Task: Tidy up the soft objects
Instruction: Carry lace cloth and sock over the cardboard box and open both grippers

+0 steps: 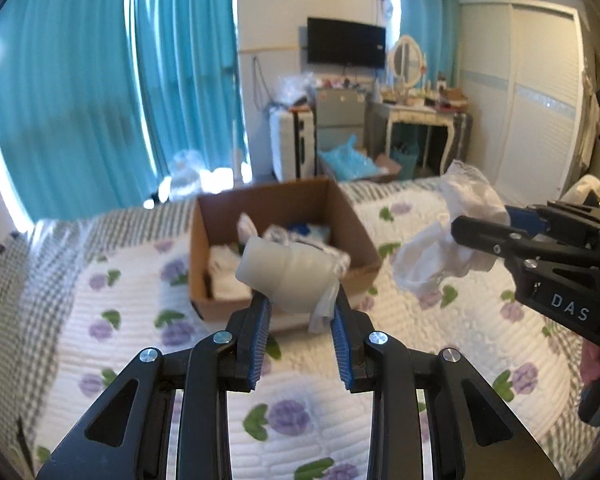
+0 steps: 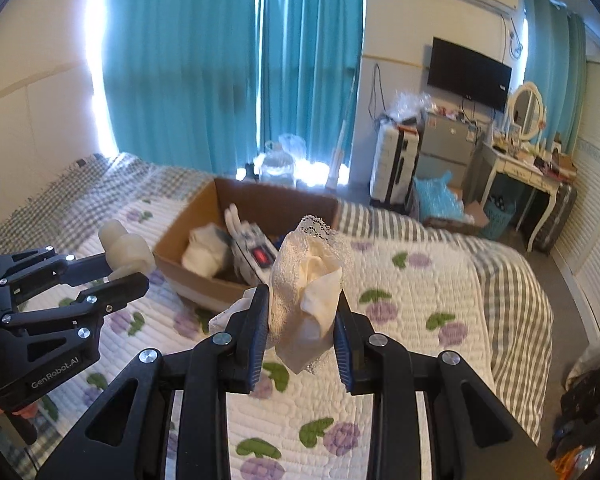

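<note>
My left gripper point(image 1: 300, 300) is shut on a pale soft ribbed lump point(image 1: 286, 274), held above the bed in front of an open cardboard box point(image 1: 364, 232). It also shows in the right wrist view point(image 2: 130, 270), with the lump point(image 2: 124, 246) between its fingers. My right gripper point(image 2: 302, 300) is shut on a crumpled white lace cloth point(image 2: 308, 280), held above the quilt. It shows at the right of the left wrist view point(image 1: 466, 236), with the cloth point(image 1: 452, 240) bunched around its fingers. The box point(image 2: 204, 288) holds several soft white items.
The bed carries a white quilt with purple flowers point(image 1: 288, 416) over a grey checked blanket point(image 2: 72, 192). Teal curtains point(image 1: 100, 92) hang behind. A suitcase, small fridge point(image 2: 444, 152), dressing table point(image 2: 528, 168) and wardrobe point(image 1: 532, 92) stand beyond the bed.
</note>
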